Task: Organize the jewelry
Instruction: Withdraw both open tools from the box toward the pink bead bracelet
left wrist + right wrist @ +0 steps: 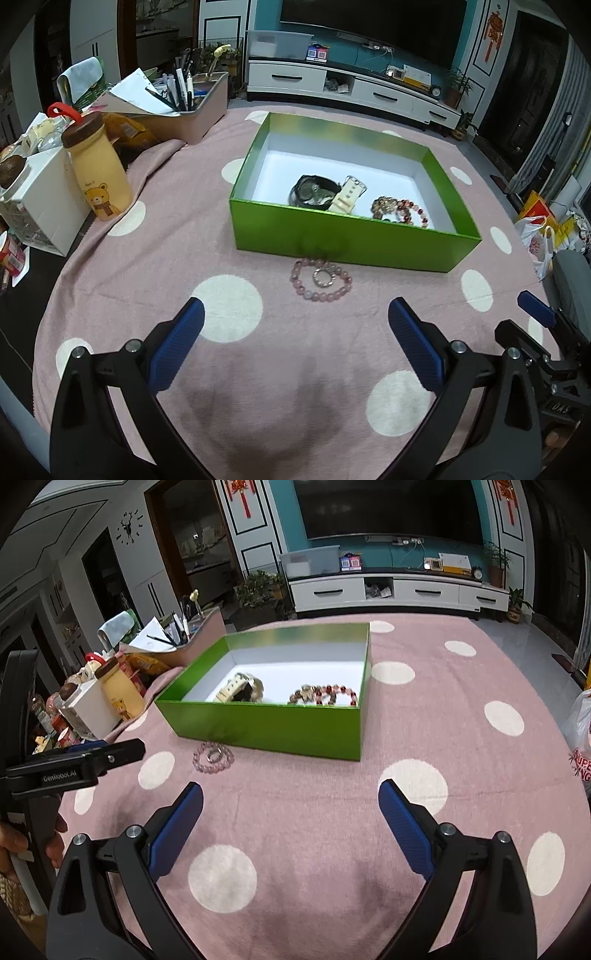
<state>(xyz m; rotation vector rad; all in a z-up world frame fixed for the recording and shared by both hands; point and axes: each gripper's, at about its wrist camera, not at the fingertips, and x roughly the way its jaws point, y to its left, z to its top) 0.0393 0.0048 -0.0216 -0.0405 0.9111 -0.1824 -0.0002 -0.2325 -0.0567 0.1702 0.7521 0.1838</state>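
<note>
A green box (332,236) with a white inside stands on the pink dotted cloth; it also shows in the right wrist view (266,727). In it lie a black watch (314,190), a cream strap watch (347,195) and a red bead bracelet (402,212). A pink bead bracelet (320,278) with a small silver ring (324,277) inside it lies on the cloth just before the box. It also shows in the right wrist view (213,757). My left gripper (295,321) is open and empty, short of the pink bracelet. My right gripper (290,801) is open and empty, right of it.
A yellow bear bottle (98,170), a white box (40,206) and a pink organizer with pens (192,110) crowd the table's left side. Plastic bags (543,236) sit at the right. The left gripper's body (74,764) shows at the right view's left edge.
</note>
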